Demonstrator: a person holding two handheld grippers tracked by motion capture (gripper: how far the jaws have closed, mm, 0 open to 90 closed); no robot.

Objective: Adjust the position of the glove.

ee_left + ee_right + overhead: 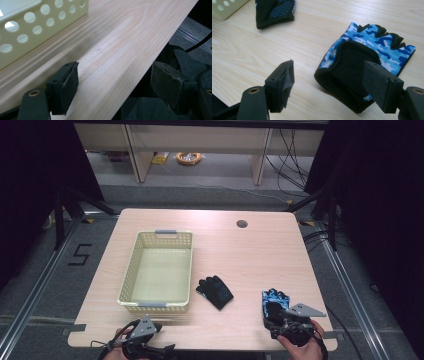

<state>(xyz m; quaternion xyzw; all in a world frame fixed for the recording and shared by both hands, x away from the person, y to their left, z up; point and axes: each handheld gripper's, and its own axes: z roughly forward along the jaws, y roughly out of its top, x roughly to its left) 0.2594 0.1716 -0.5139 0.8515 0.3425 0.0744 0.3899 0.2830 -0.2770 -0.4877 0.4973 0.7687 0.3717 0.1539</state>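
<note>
A blue camouflage fingerless glove (274, 301) (364, 57) lies flat near the table's front right, its black cuff toward me. My right gripper (280, 320) (328, 87) is open just short of that cuff, nothing between its jaws. A second glove (215, 291) (274, 11), black with a blue palm, lies mid-table beside the basket. A cream perforated basket (157, 272) (30, 27) with grey handles stands empty at the left. My left gripper (137, 332) (115, 85) is open at the front edge, below the basket's near wall, holding nothing.
The wooden table (240, 255) has a round cable hole (242, 224) at the back right. Beyond it, the floor holds shelving legs, cables and a yellow coil (188, 157). Metal rails run along both sides of the table.
</note>
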